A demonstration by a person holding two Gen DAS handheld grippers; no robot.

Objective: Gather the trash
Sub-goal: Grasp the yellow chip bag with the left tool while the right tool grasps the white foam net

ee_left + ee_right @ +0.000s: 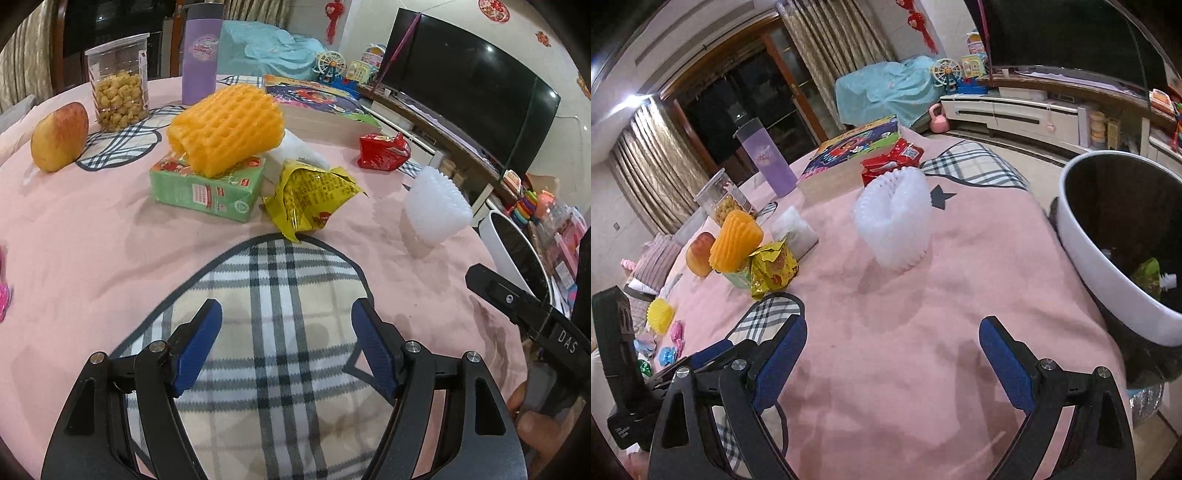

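Hovering: left gripper (286, 317) and right gripper (892, 334), fingers spread, empty.
Risk: white foam net (894, 221) squashes, slips out.
Risk: trash bin (1082, 236) rim missed.

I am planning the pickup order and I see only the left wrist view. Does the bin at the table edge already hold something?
Observer: Yes, a green wrapper lies inside the bin.
Operator: Is the right gripper free?
Observer: Yes, the right gripper is open with nothing between its fingers.
Operator: Is there trash on the left that I cannot see?
Observer: A yellow foam net sits there, beside small foil wrappers.
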